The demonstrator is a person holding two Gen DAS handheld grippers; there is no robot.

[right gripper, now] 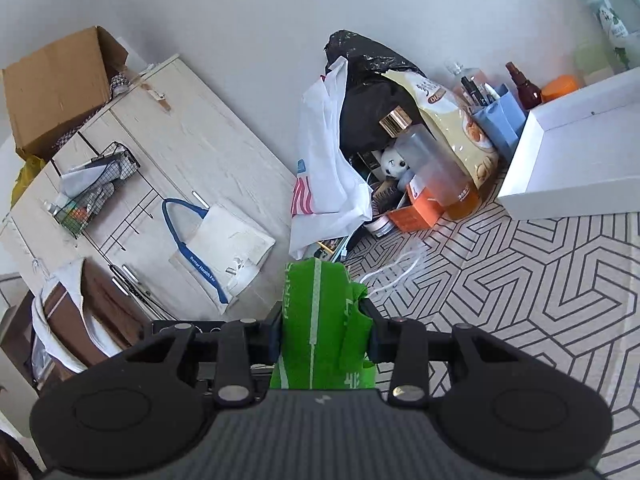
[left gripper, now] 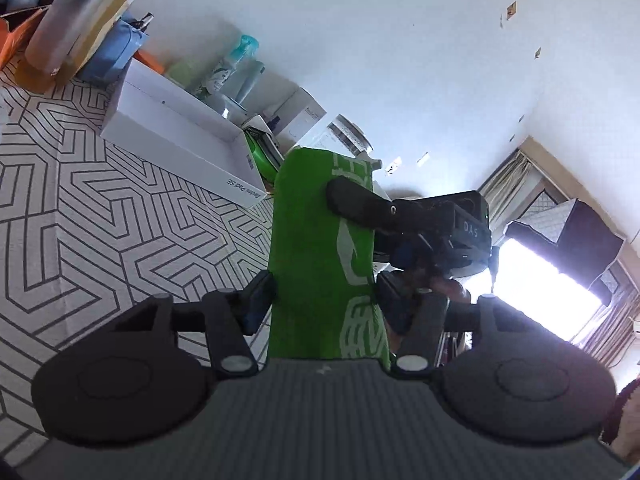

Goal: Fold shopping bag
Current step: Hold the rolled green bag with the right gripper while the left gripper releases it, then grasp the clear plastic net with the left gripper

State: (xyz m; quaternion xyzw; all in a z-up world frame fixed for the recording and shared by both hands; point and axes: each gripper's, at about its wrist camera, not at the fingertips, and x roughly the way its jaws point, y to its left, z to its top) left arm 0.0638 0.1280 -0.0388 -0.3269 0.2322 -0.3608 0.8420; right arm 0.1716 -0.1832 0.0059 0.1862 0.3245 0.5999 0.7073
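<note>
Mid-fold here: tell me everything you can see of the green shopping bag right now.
The green shopping bag is a soft, fabric-like bag, bright green with white printed lettering and a white stripe. It is already gathered into a narrow band and held off the patterned tabletop. The left gripper clamps it from both sides, and the right gripper pinches it as well, with one of its fingers lying across the printed face. In the right wrist view the cloth bunches unevenly between the pads.
</note>
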